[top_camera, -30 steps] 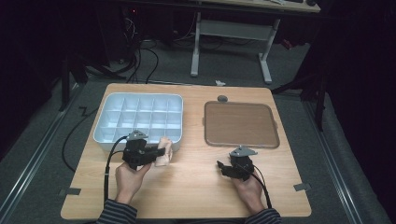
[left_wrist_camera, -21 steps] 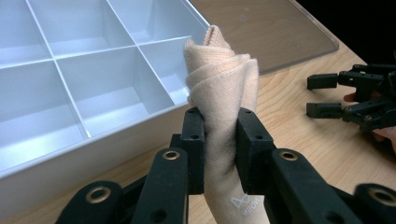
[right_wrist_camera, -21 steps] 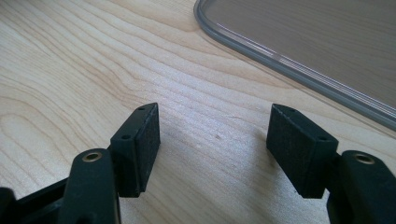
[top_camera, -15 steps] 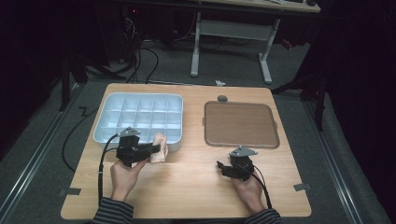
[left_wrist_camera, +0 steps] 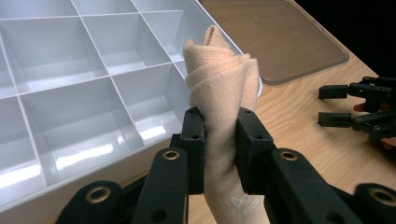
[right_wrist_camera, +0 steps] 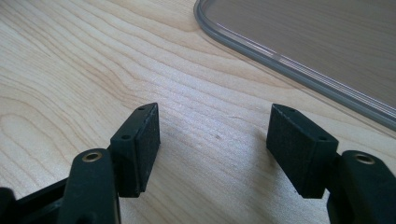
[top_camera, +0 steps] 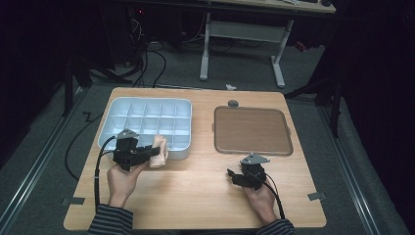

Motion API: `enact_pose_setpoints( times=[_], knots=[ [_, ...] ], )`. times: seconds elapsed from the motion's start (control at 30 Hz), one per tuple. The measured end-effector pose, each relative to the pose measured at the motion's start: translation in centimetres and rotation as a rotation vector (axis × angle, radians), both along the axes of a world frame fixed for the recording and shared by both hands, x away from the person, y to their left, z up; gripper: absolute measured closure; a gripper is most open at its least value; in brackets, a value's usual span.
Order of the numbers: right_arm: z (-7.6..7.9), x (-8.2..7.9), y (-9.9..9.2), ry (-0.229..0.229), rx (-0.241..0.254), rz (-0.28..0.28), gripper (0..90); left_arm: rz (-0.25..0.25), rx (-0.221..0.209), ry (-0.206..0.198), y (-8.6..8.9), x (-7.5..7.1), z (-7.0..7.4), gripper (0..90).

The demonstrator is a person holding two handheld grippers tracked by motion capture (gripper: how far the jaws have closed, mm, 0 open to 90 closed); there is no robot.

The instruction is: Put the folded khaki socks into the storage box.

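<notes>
Rolled beige knit cloth (left_wrist_camera: 219, 79) pinched in left claw (left_wrist_camera: 219, 144), glossy white compartment tray (left_wrist_camera: 70, 70)

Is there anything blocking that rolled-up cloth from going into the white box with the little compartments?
Nothing visible does. The left gripper holds the rolled cloth right at the near edge of the divider box, whose compartments look empty. The clear lid lies off to the side.

Left gripper (top_camera: 151, 152) gripping rolled cloth (top_camera: 159, 151) beside tray (top_camera: 147, 108); right gripper (top_camera: 235, 175) on table (top_camera: 195, 196)

Dim, dark surroundings; soft glare, sharp focus.
</notes>
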State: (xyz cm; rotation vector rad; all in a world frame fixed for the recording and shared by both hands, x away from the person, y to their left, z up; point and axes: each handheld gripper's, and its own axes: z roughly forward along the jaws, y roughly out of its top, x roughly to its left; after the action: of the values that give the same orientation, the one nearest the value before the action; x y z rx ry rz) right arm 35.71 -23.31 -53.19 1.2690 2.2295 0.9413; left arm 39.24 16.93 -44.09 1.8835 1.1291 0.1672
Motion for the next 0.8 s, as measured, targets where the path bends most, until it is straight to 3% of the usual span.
enact_pose_setpoints(
  times=[0.6, 0.8],
  knots=[
    [0.0, 0.0, 0.0, 0.0, 0.0, 0.0, 34.8, 0.03, -0.009, 0.042, 1.5, 1.2, 0.1, 75.6],
    [0.0, 0.0, 0.0, 0.001, 0.0, 0.0, 34.7, 0.038, 0.017, 0.041, 1.8, 1.6, 0.9, 75.6]
  ],
)
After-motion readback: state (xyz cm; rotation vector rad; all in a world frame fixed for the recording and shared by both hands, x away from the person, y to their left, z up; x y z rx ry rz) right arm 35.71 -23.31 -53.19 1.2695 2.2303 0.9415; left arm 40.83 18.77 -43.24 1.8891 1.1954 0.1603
